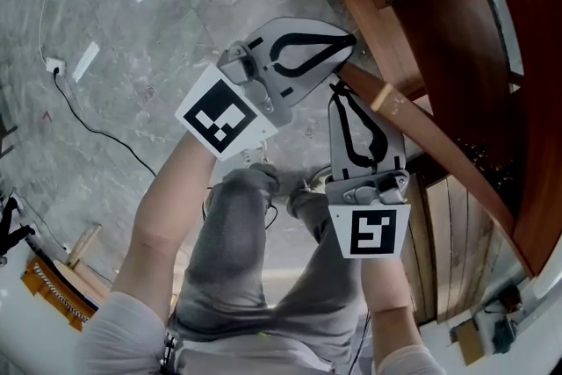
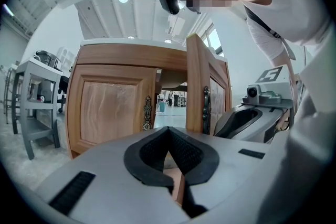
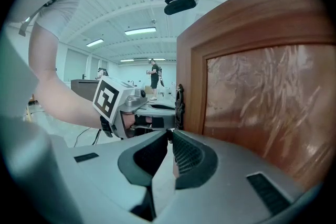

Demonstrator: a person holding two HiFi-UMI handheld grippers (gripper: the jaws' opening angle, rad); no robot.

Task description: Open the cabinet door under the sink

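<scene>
Nearly there, door (image 1: 439, 145) half open off the cabinet (image 2: 131, 55).
Left gripper (image 1: 350, 39) and right gripper (image 1: 336, 90) pinched closed, empty, flanking its free edge; push wider from inside with the left; stay near the edge.

We wear grey trousers (image 1: 237, 259) and a white short-sleeved top (image 1: 110, 329); our left gripper (image 1: 349, 39) and right gripper (image 1: 337, 89) are grey, black-padded, with black-and-white marker cubes.

1. The cabinet (image 1: 457, 13) runs off the head view's top and right edges, so its far side goes unseen.
2. The open door (image 3: 262, 102) blocks everything behind it in the right gripper view.
3. A standing figure (image 3: 154, 73) across the hall is too small to make out.
</scene>
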